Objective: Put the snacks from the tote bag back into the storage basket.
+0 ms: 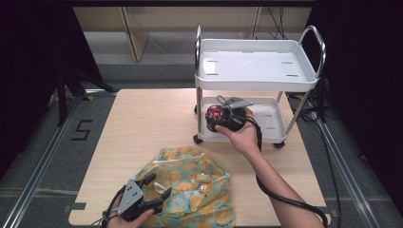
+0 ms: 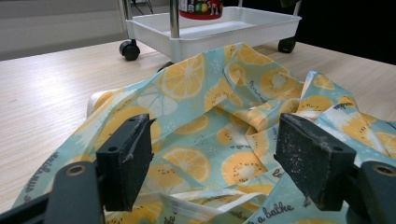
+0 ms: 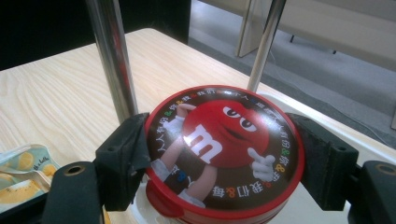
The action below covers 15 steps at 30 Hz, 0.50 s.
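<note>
Candy tin (image 3: 224, 154) pinched in right gripper (image 1: 227, 115) over cart's lower tray (image 1: 271, 124), far table edge; lower level before release. Left gripper (image 1: 151, 191) spread over fruit-print bag (image 1: 199, 185).

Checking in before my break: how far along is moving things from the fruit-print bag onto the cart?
In hand: the right gripper clamps the red candy tin over the cart's lower tray. The top tray is bare. The left gripper is open at the fruit-print bag, contents unseen.

black gripper (image 1: 147, 187), grey plate, trailing cable
</note>
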Available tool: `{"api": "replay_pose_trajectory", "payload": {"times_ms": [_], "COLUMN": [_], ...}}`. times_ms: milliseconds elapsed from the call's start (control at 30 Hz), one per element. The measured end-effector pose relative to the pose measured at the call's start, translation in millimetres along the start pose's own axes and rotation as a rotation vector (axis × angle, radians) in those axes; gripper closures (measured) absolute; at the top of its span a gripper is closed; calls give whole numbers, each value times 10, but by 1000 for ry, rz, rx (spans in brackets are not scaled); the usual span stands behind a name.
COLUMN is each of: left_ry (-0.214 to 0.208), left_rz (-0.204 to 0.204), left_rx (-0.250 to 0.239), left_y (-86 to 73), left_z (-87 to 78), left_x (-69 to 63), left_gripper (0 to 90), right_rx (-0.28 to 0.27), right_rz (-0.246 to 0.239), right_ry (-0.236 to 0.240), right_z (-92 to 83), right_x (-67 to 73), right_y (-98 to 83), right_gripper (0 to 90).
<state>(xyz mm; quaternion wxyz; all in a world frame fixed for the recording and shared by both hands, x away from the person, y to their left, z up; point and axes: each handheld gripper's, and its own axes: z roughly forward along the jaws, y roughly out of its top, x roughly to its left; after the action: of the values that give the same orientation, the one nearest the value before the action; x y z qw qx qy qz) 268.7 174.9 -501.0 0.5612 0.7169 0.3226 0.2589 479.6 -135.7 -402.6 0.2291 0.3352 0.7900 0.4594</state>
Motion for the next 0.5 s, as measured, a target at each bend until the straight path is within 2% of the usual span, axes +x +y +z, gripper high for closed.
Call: {"api": "replay_pose_trajectory", "payload": {"times_ms": [33, 67, 100, 133, 167, 200, 233, 267, 300, 333, 400, 467, 500], "left_ry": [0, -1, -1, -1, -2, 10, 3, 9, 1, 6, -1, -2, -2], "left_rz": [-1, -1, -1, 0, 0, -14, -1, -14, 2, -6, -2, 0, -2], "left_rx": [-1, -1, -1, -1, -1, 16, 8, 16, 4, 11, 0, -1, -1], "left_y": [-1, -1, -1, -1, -1, -1, 0, -1, 0, 0, -1, 0, 0], "left_z": [0, 1, 0, 0, 1, -14, -6, -14, -3, -9, 0, 0, 0], "left_x": [0, 1, 1, 1, 2, -12, -1, -12, 0, -7, -3, 0, 0], "left_gripper": [267, 267, 267, 267, 267, 267, 267, 267, 267, 267, 267, 267, 267], "right_rx": [-6, -4, -2, 0, -3, -1, -1, 5, -3, 4, 12, 11, 17], "right_rz": [-9, 17, 5, -18, 9, -10, -15, -8, 3, 20, 26, 9, 21], "right_ry": [-9, 7, 9, -15, 12, 2, -16, -2, 12, 1, 16, -5, 18], "right_z": [24, 16, 23, 49, 41, 59, 78, 78, 79, 89, 91, 126, 124], "right_x": [-4, 11, 1, -14, -2, -15, -15, -11, -9, -8, -4, -14, -16], "right_y": [-7, -9, -9, -17, -15, -21, -26, -24, -26, -36, -42, -61, -64], "right_gripper": [270, 270, 270, 270, 270, 270, 270, 270, 270, 270, 270, 270, 270]}}
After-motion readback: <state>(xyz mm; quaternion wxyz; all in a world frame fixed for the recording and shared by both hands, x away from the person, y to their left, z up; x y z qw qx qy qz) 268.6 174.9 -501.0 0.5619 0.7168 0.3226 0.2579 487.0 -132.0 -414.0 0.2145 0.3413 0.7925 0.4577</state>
